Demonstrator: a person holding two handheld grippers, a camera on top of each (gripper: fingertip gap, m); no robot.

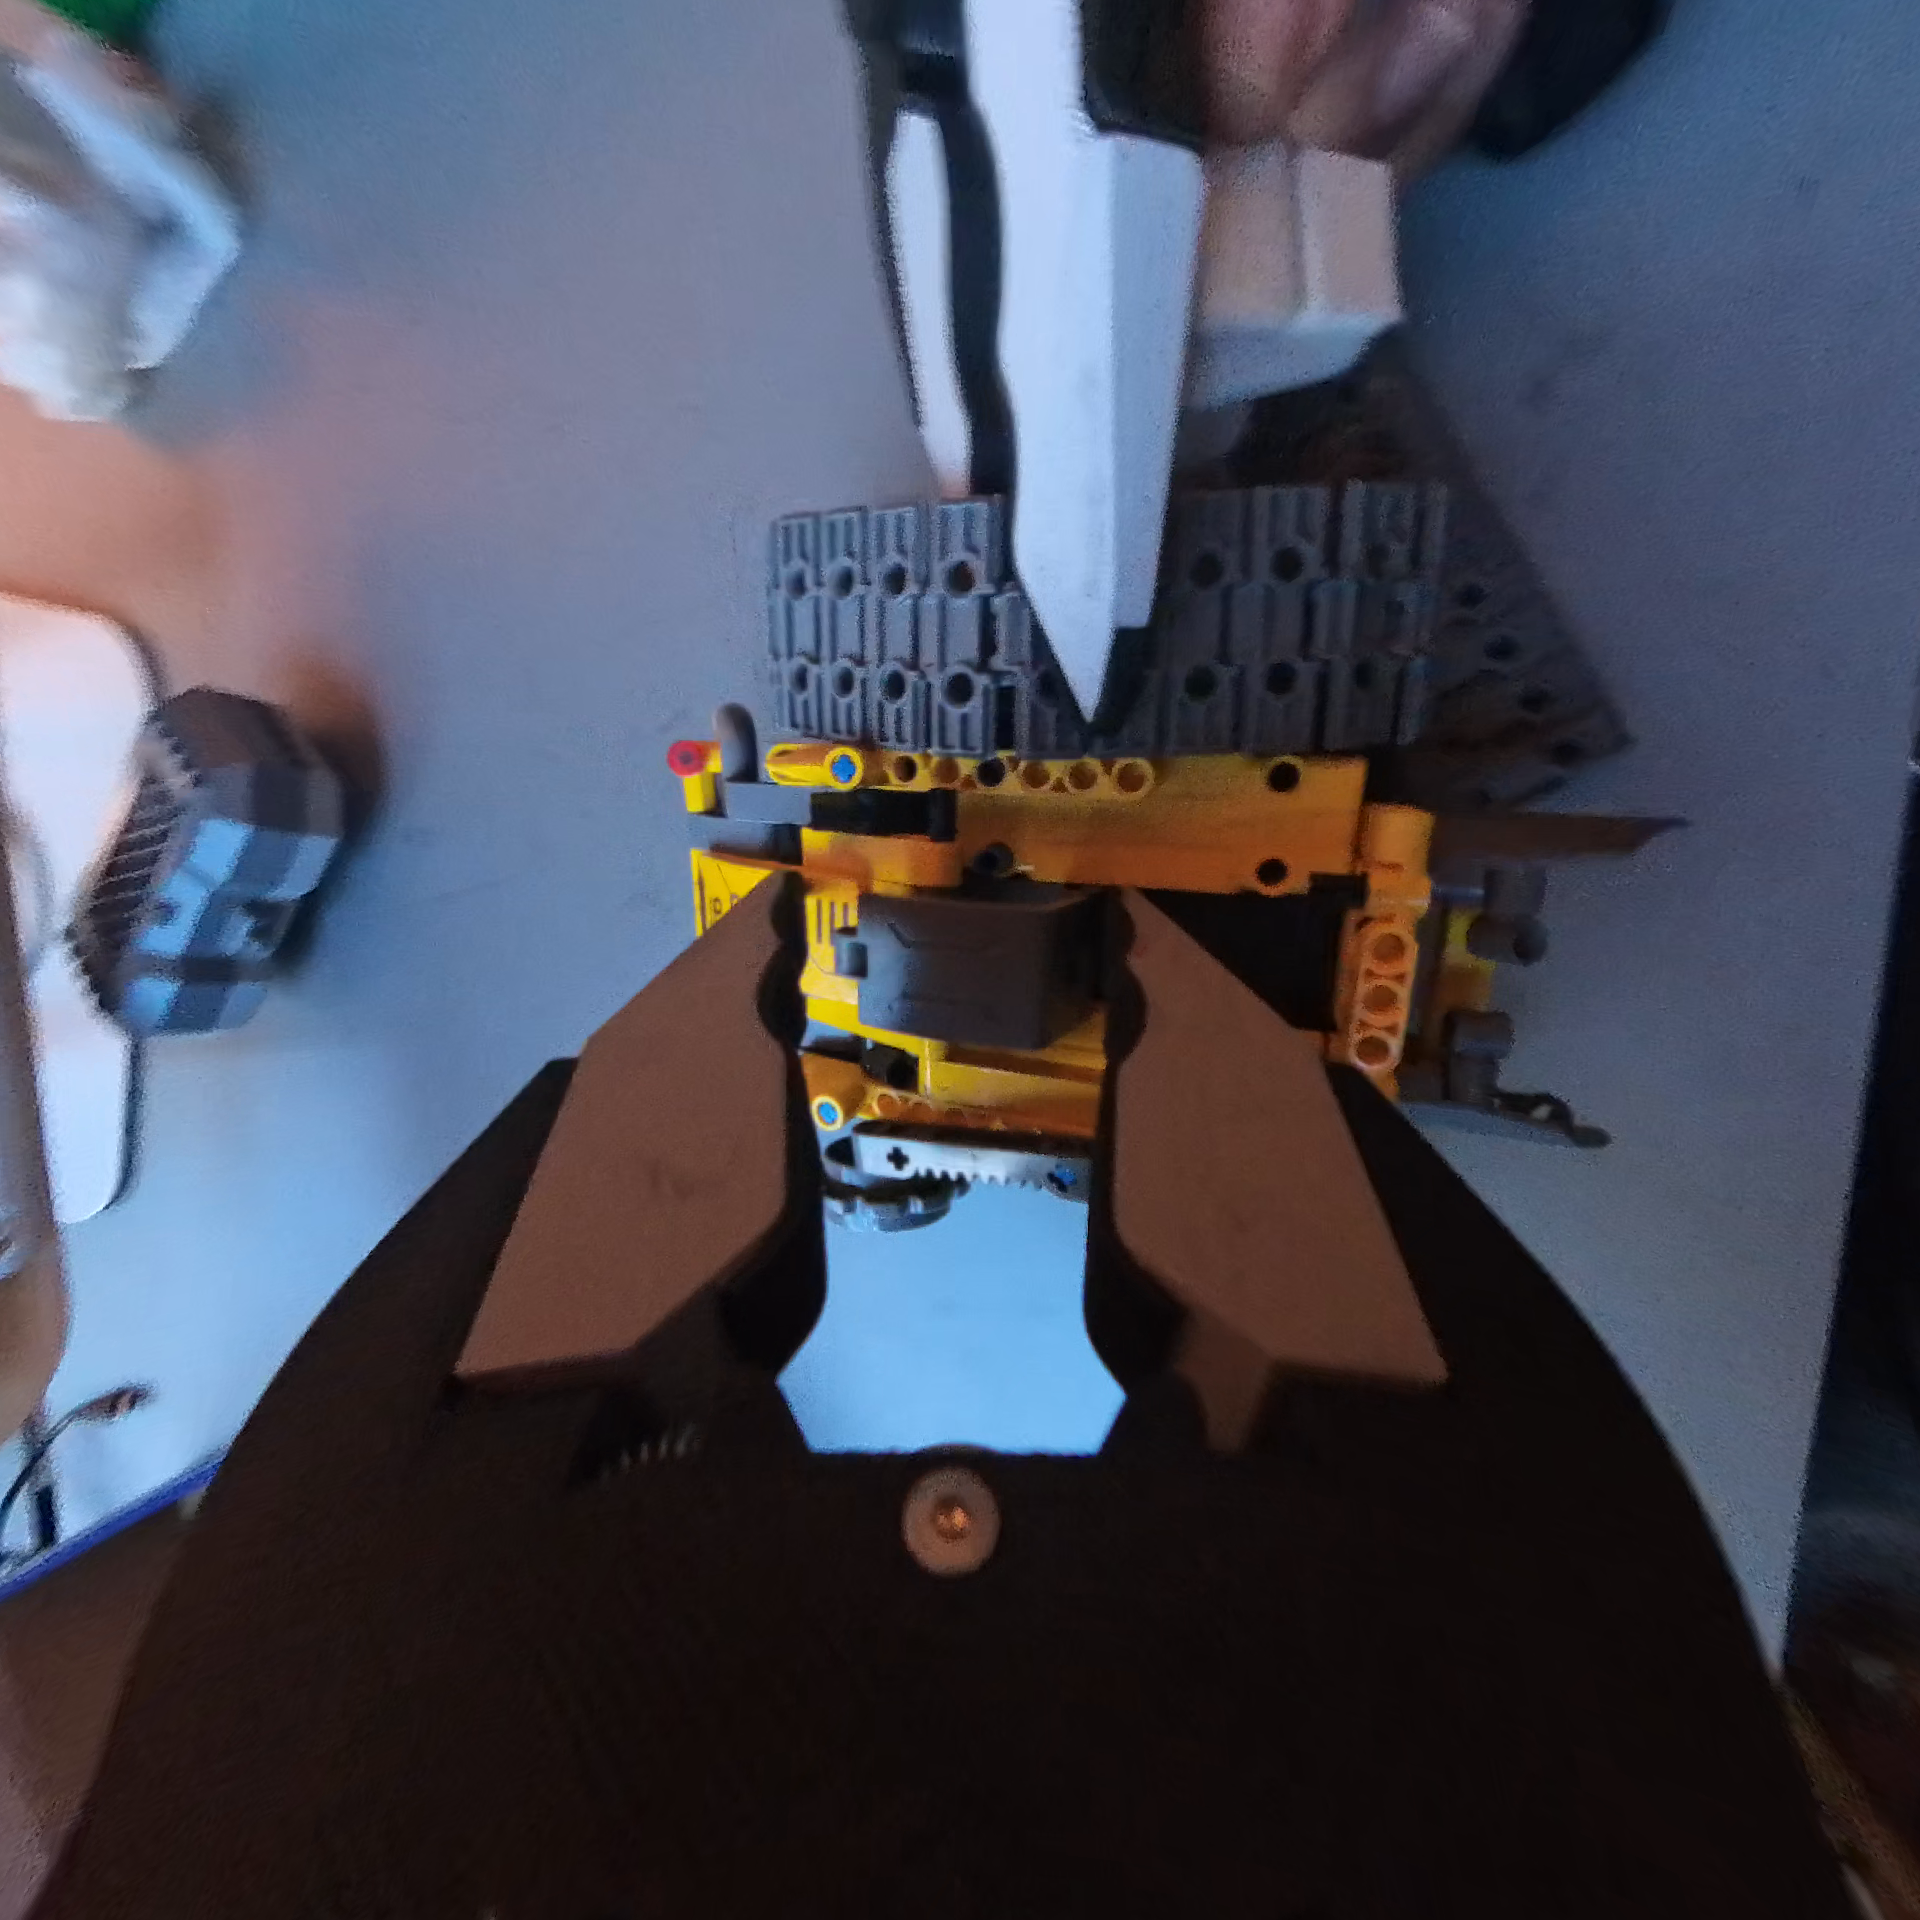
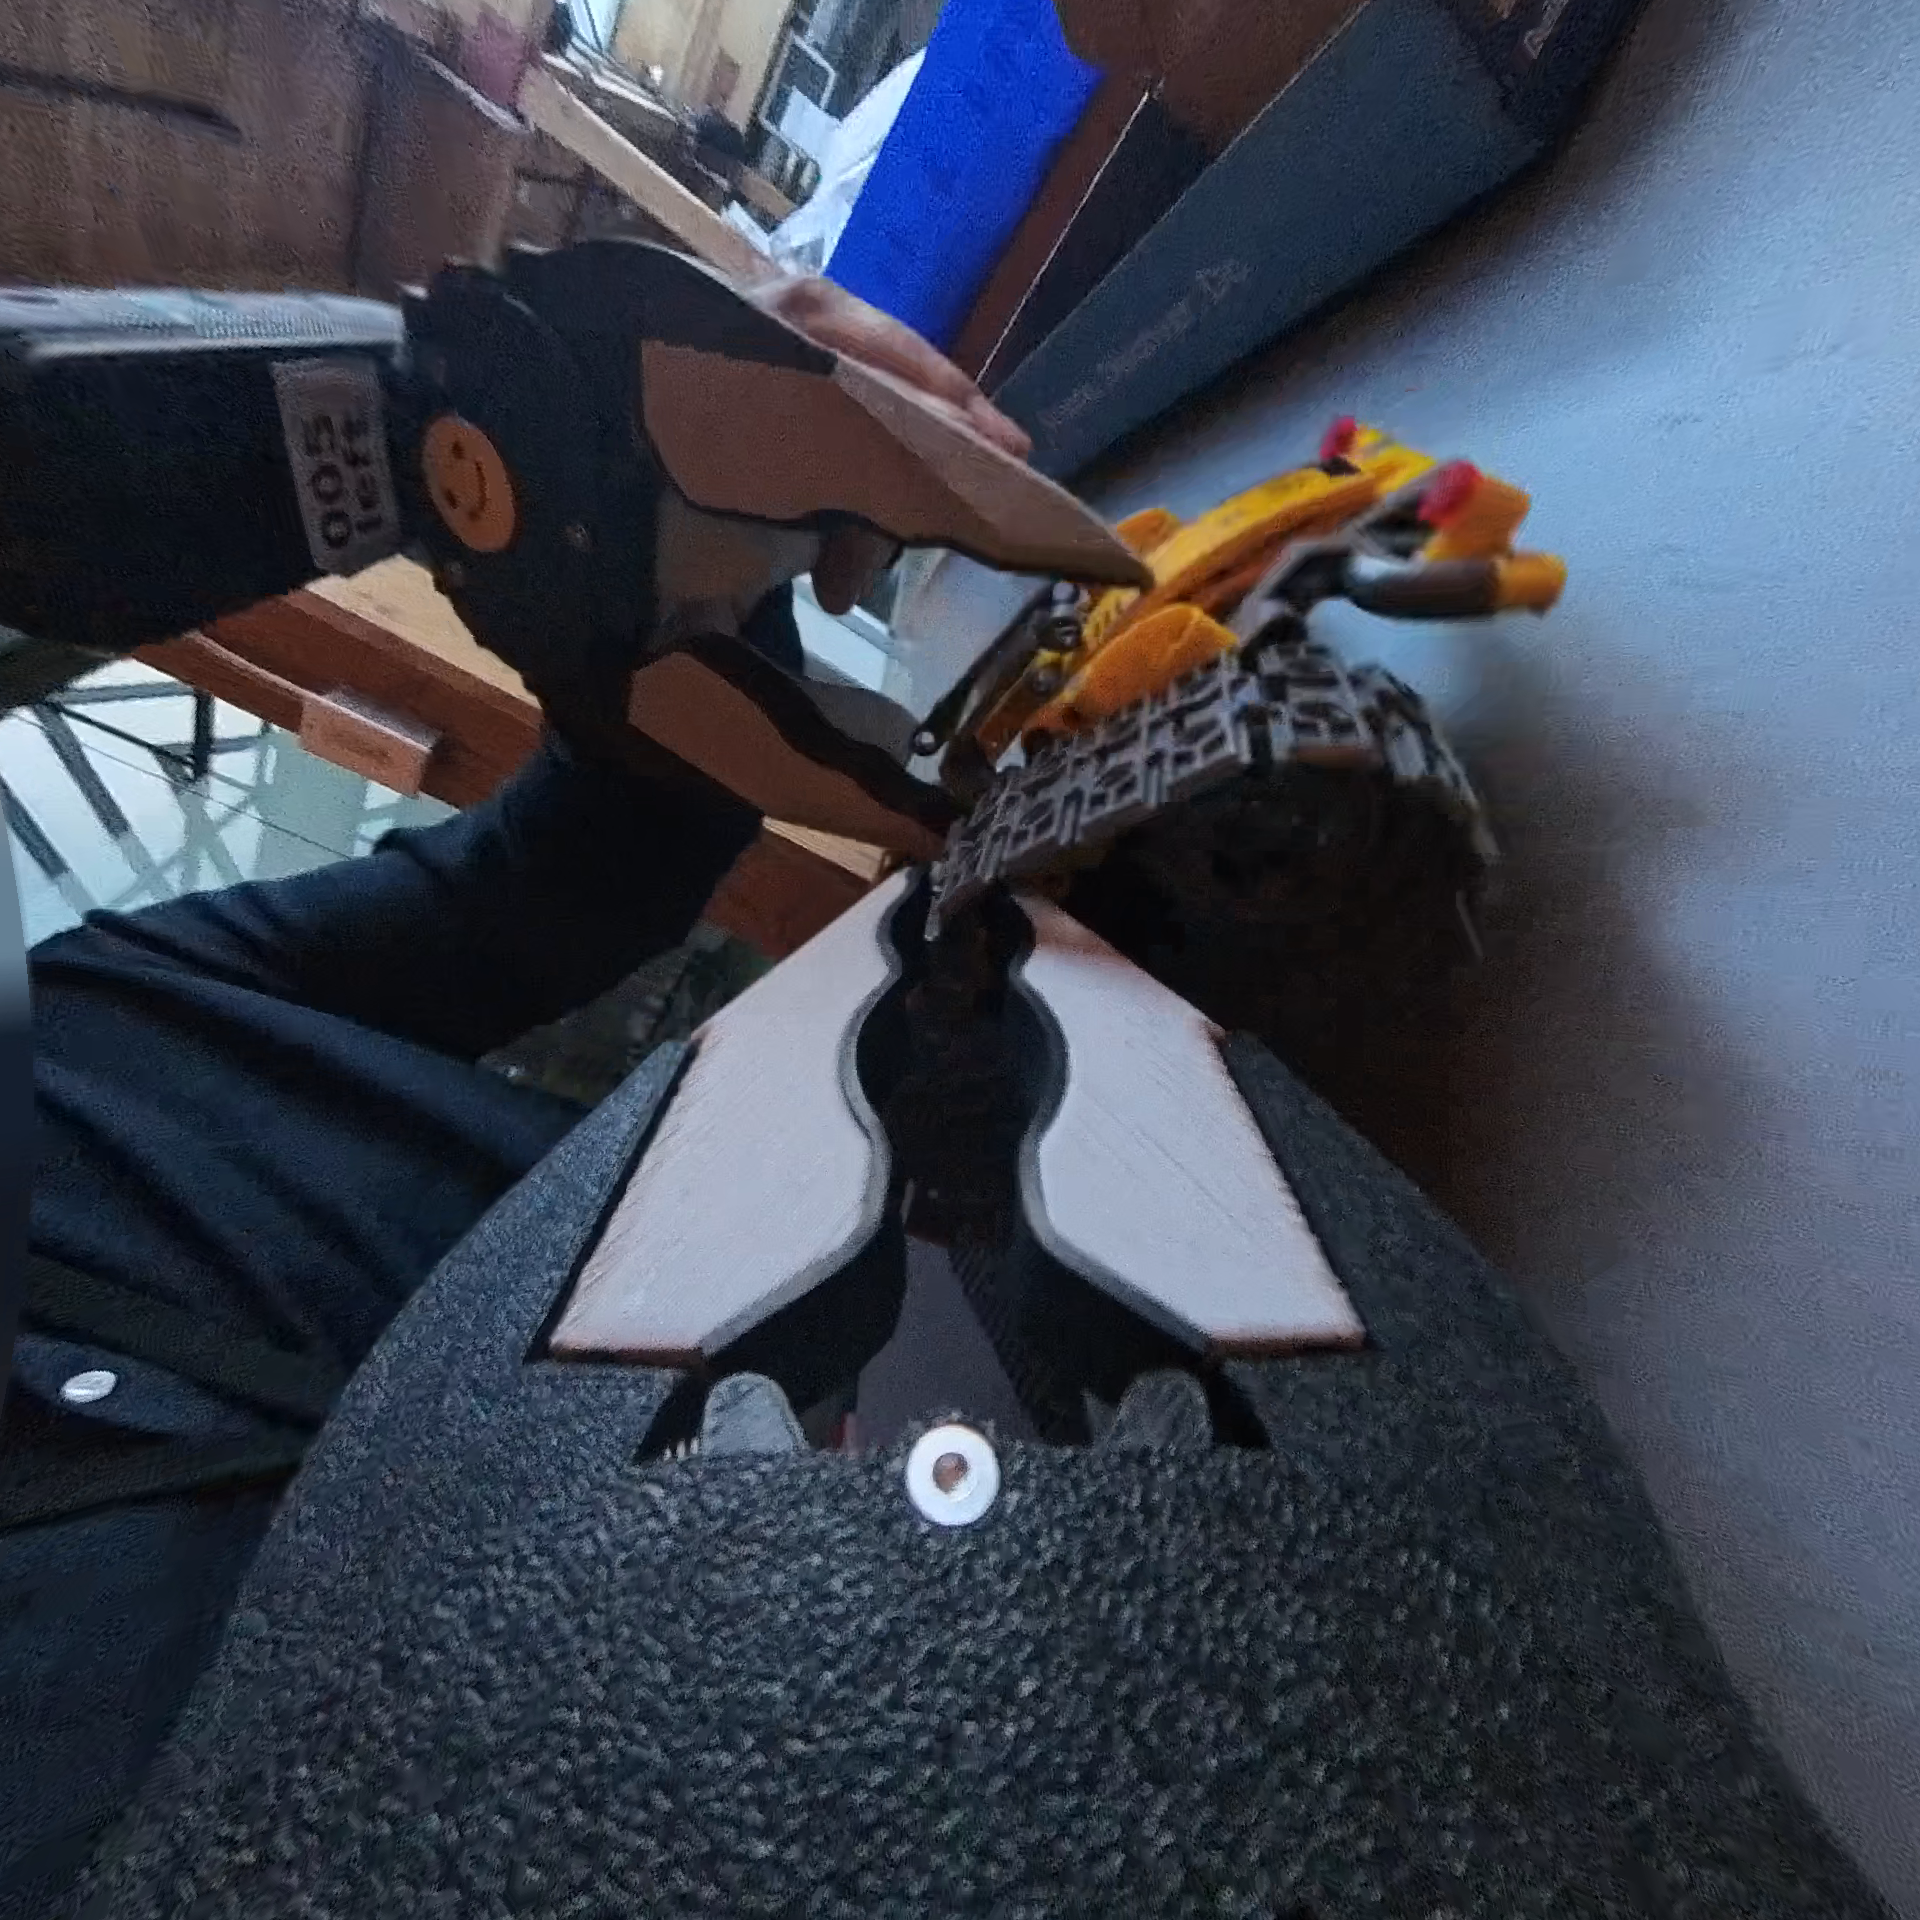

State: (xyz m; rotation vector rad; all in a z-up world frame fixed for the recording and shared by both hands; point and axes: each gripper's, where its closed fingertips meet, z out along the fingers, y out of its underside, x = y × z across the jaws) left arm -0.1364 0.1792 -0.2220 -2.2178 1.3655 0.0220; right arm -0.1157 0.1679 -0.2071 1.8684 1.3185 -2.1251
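Observation:
A yellow brick-built vehicle model (image 1: 1091,821) with a grey link track (image 1: 883,623) sits over a grey table (image 1: 520,520). My left gripper (image 1: 954,899) has its brown fingers on either side of the yellow body, around a dark grey block (image 1: 966,977). In the right wrist view, the left gripper (image 2: 1034,696) has one finger on the model's (image 2: 1174,644) top and one underneath. My right gripper (image 2: 971,904) is nearly closed, with its tips pinching the edge of the track (image 2: 1143,758). In the left wrist view its white finger (image 1: 1081,468) points down onto the track.
A blurred grey and black part (image 1: 208,862) lies on the table at the left. A person's dark sleeve (image 2: 260,1039) fills the left side. A blue object (image 2: 956,177) and dark flat boxes (image 2: 1299,229) stand at the table's far edge. Wooden furniture (image 2: 416,665) is behind.

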